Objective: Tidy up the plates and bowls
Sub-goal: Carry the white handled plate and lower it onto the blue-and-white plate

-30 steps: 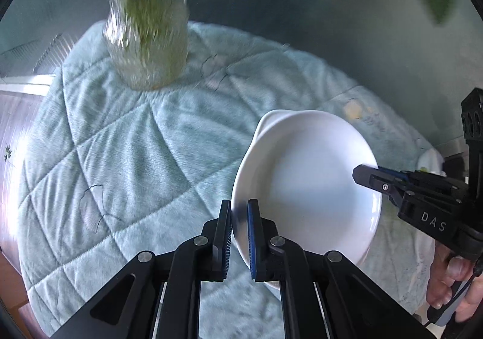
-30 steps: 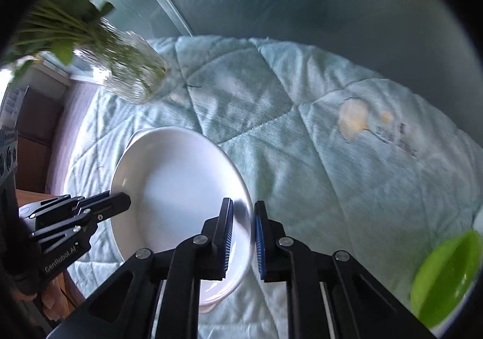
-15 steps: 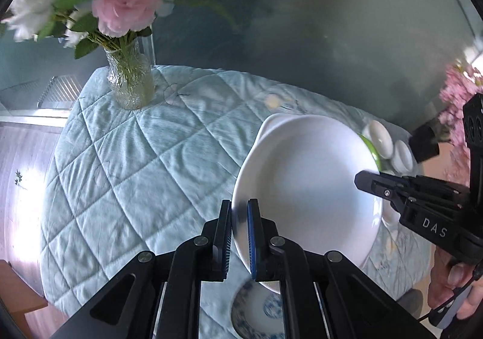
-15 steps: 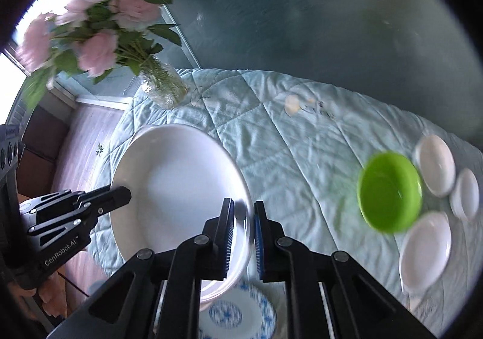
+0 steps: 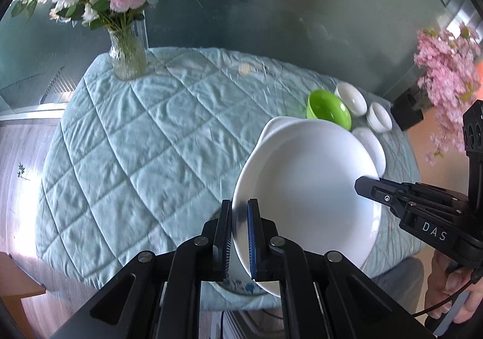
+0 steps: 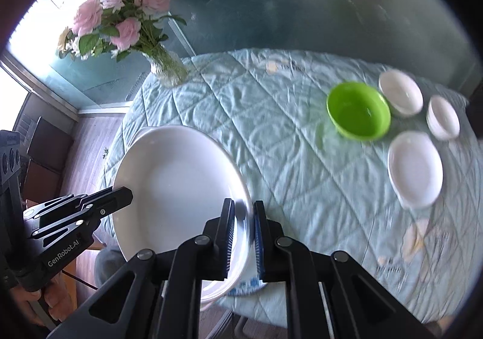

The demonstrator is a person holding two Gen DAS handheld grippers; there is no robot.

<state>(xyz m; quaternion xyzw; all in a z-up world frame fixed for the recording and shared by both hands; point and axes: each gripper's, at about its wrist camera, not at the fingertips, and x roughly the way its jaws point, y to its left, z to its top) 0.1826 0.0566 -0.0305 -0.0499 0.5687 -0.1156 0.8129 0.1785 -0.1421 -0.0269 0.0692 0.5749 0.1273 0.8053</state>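
A large white plate with small handles hangs in the air above the near edge of the table; it also shows in the right wrist view. My left gripper is shut on its left rim. My right gripper is shut on its right rim, and it shows from the side in the left wrist view. Under the plate a blue-patterned plate lies on the table, mostly hidden. A green bowl, two small white bowls and a white dish stand at the right.
A glass vase of pink and white flowers stands at the far left of the round table, which has a quilted light-blue cloth. A pink flower bush stands beyond the right edge. Wooden floor lies to the left.
Both grippers have lifted the white plate up and drawn it back toward the near edge. The view widened: the flowers, the bowls at the right and the blue-patterned plate came into sight.
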